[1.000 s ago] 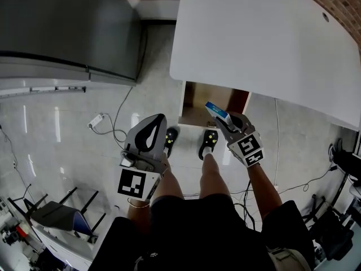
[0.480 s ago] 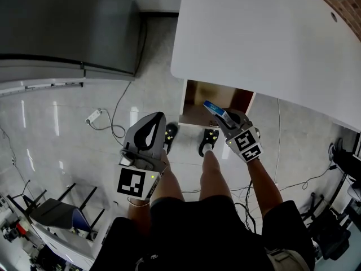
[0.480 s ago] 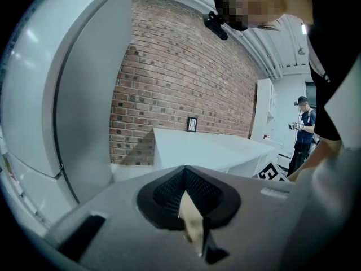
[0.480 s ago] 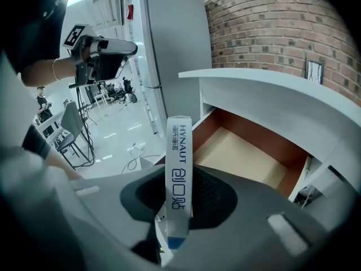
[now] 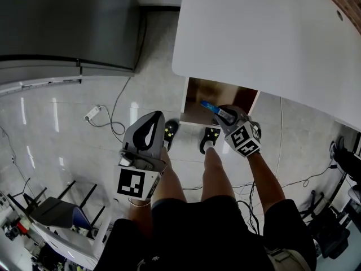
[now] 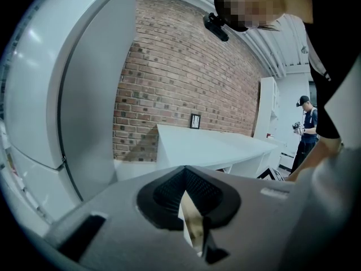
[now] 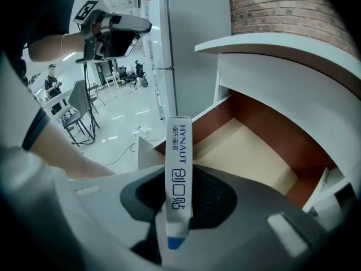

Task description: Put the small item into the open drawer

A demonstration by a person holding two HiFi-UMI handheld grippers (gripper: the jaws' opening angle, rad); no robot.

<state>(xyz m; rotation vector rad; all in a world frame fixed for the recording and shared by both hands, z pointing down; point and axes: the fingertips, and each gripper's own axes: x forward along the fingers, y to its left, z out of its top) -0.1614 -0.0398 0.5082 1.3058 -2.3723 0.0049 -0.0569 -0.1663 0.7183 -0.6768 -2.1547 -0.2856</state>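
Note:
The small item is a slim white-and-blue box (image 7: 179, 174), which sticks out upright from my right gripper (image 7: 179, 199), shut on its lower part. In the head view that gripper (image 5: 221, 115) carries the box (image 5: 210, 106) just above the front edge of the open drawer (image 5: 217, 95), pointing steeply down. The drawer's bare tan floor and red-brown walls (image 7: 248, 151) lie right beyond the box. My left gripper (image 5: 155, 117) hangs over the floor to the left of the drawer. Its jaws (image 6: 183, 179) meet at the tips with nothing in them.
The white tabletop (image 5: 265, 33) overhangs the drawer. A tall grey cabinet (image 5: 67, 21) stands at the left. On the tiled floor lie a power strip with cable (image 5: 93, 114) and the person's shoes (image 5: 208, 137). A chair frame (image 5: 53, 213) stands at the lower left.
My right gripper has sunk towards the drawer with the box and rolled a little. The left gripper looks almost unmoved.

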